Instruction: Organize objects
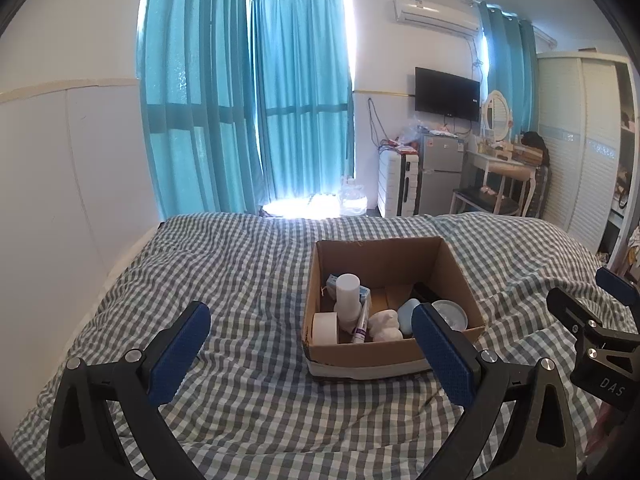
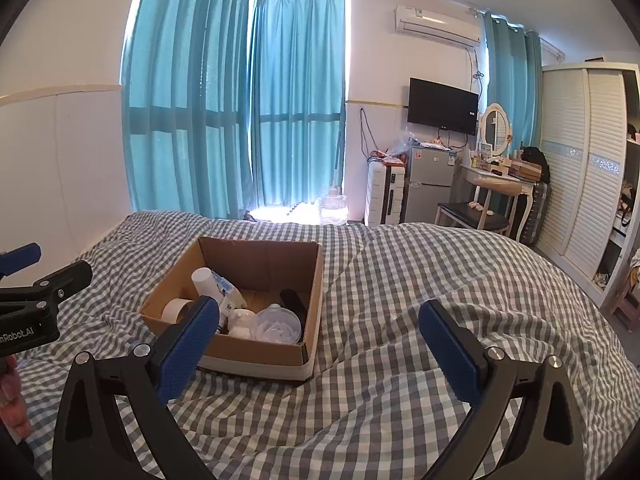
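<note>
An open cardboard box (image 1: 384,258) sits on the checked bed cover; it also shows in the right wrist view (image 2: 260,258). Inside lie a white bottle (image 1: 347,294), a roll of tape (image 1: 325,327), a tube (image 1: 361,322), a white figurine (image 1: 385,326), a light blue item (image 1: 409,314) and a clear round lid (image 1: 451,314). My left gripper (image 1: 310,322) is open and empty, just in front of the box's near wall. My right gripper (image 2: 320,318) is open and empty, to the right of the box; it also shows in the left wrist view (image 1: 592,300).
The bed (image 2: 400,360) with its grey checked cover fills the foreground. Beyond it stand teal curtains (image 1: 248,100), a white suitcase (image 1: 396,184), a small fridge (image 1: 440,176), a dressing table with chair (image 1: 500,180) and a white wardrobe (image 1: 580,140).
</note>
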Motion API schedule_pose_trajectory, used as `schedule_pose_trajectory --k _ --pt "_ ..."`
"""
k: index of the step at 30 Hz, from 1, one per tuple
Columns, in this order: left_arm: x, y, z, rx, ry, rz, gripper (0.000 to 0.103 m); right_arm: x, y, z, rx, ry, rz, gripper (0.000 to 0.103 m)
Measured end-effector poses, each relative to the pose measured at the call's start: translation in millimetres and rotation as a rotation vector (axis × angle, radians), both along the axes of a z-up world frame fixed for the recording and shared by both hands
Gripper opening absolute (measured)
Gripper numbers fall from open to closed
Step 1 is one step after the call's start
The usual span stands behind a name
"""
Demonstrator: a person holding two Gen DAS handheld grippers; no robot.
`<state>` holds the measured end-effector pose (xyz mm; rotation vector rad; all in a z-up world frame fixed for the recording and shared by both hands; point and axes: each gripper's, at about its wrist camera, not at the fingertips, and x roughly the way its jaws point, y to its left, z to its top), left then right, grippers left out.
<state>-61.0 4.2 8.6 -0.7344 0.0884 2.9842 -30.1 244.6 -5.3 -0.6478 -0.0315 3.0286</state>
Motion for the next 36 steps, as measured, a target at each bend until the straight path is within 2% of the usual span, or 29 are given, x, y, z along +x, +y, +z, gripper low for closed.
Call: schedule_pose_trajectory --k 19,24,36 --pt "3.0 2.1 -1.6 0.003 -0.004 -0.006 0.103 0.8 0.8 0.5 -0.012 -0.012 -0.004 0.1" --pt "9.3 5.1 -1.5 -0.038 0.032 0.015 0.103 0.1 0.4 -0.4 -0.014 -0.015 -0.005 0.1" --pt "10.7 4.8 2.4 -0.038 0.033 0.011 0.103 -2.4 0.0 -3.5 -0.024 -0.021 -0.004 0.1"
